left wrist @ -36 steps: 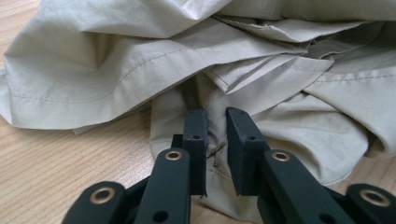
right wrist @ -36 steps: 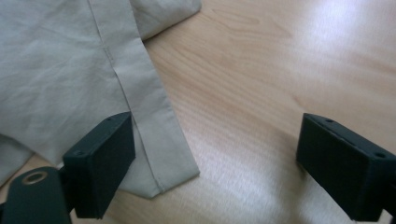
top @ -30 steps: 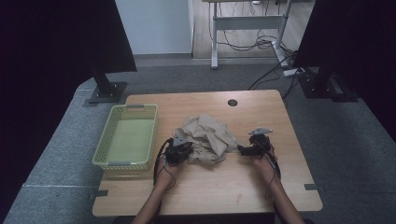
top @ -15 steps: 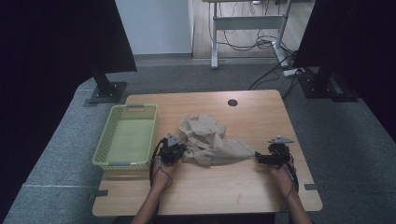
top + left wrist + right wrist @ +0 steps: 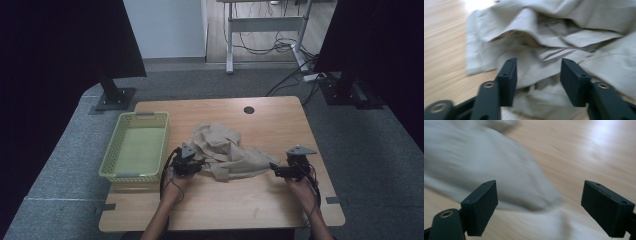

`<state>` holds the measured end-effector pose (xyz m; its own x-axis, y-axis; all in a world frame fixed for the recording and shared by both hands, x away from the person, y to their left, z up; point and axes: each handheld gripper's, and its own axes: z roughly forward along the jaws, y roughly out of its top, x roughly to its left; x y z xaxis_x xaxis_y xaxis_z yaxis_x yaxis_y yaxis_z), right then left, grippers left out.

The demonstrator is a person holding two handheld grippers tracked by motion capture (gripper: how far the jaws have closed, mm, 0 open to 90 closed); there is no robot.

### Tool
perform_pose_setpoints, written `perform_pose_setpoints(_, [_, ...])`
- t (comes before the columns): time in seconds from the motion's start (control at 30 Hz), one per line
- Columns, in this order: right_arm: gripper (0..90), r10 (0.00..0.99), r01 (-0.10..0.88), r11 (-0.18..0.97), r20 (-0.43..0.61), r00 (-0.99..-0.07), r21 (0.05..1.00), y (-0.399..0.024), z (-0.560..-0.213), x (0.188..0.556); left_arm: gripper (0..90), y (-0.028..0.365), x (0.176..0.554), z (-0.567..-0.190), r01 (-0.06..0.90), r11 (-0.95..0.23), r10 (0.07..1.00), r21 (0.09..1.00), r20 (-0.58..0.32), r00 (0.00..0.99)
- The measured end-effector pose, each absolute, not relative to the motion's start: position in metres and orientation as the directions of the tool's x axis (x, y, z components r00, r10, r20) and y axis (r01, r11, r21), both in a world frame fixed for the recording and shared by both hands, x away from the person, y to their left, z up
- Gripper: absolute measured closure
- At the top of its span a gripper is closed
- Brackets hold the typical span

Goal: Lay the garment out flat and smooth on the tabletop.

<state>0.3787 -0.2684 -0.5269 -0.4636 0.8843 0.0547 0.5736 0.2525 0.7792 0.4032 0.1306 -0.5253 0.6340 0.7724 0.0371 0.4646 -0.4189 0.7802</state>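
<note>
Beige cloth (image 5: 227, 152) stretched across mid-frame between half-open left gripper (image 5: 200, 164), just opening with fabric between its pads, and wide, empty right gripper (image 5: 272, 170).

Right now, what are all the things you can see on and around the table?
Cloth: one, beige, crumpled in the middle of the table, one end stretched out toward the right gripper.
Basket: one, pale green, on the table's left side, nothing inside.
Table: one, light wood, with a small dark round hole near its far edge.
Desk frame: one, pale grey, on the floor beyond the table, cables under it.
Left gripper: one, black, at the cloth's left edge, jaws just opened, cloth lying between them, not pinched.
Right gripper: one, black, jaws wide open at the cloth's right tip.
Hands: two, each holding a gripper.
</note>
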Motion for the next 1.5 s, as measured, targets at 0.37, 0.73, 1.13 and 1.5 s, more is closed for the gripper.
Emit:
perform_pose_setpoints(0.37, [43.5,0.714,0.45,0.471,-0.028,-0.699,0.759,-0.176,-0.526,0.393,74.0,0.119,0.413,-0.534,0.474,-0.453,0.75,0.755,0.036,0.66])
perform_pose_setpoints(0.73, [79.6,0.799,0.571,0.412,0.021,-0.601,0.71,-0.2,-0.535,0.392,78.3,0.132,0.413,-0.531,0.482,-0.423,0.76,0.767,0.011,0.65])
perform_pose_setpoints(1.13, [74.5,0.8,0.593,0.406,0.043,-0.598,0.695,-0.208,-0.54,0.39,60.7,0.088,0.407,-0.537,0.397,-0.599,0.643,0.696,0.122,0.756])
perform_pose_setpoints(1.5, [79.5,0.805,0.596,0.419,0.024,-0.593,0.685,-0.214,-0.537,0.381,88.5,0.118,0.414,-0.522,0.463,-0.398,0.736,0.792,-0.026,0.677])
